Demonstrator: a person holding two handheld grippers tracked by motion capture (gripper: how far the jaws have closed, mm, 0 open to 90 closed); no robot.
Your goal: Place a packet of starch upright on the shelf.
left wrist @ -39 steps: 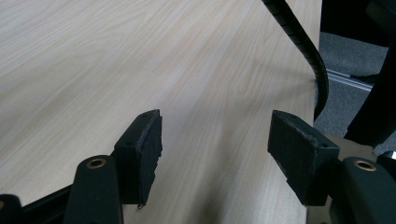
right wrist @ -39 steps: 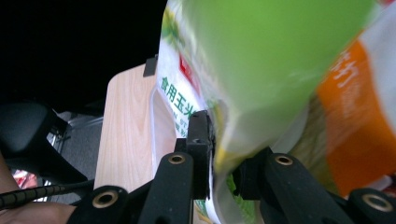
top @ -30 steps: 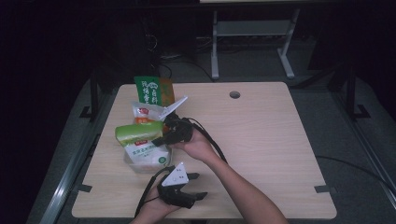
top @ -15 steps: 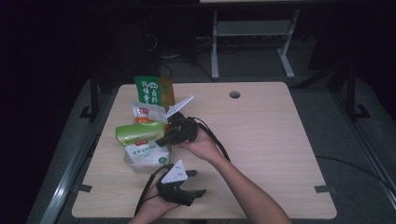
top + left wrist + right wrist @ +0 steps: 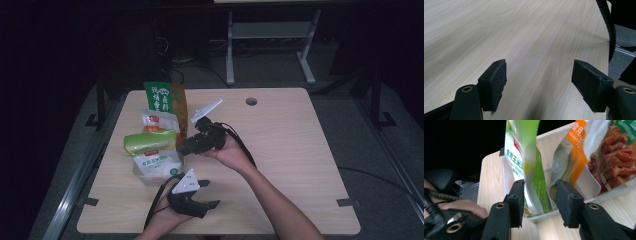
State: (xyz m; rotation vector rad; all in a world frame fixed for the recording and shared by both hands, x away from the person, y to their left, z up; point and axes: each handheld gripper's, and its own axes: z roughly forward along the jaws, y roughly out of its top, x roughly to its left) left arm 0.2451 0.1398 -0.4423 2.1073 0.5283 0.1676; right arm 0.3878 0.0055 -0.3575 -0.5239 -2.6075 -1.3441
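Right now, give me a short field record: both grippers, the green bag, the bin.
right gripper: jaws just been opening; green bag's edge between them, pads seem off it
left gripper: open, nothing between jaws, low over the table
green bag: lying across the other bags
bin: clear, holds several bags, at table's left

My right gripper (image 5: 189,146) points away from me and to my left, held in my right hand (image 5: 227,152) with the forearm stretched out behind it. Its jaws have just been opening and now stand about half apart; the pads (image 5: 517,197) press on nothing. My left gripper (image 5: 202,200) sits low, nearer my body than the right one, lying level in my left hand (image 5: 162,222). Its jaws gape wide, nothing between the pads (image 5: 497,85).
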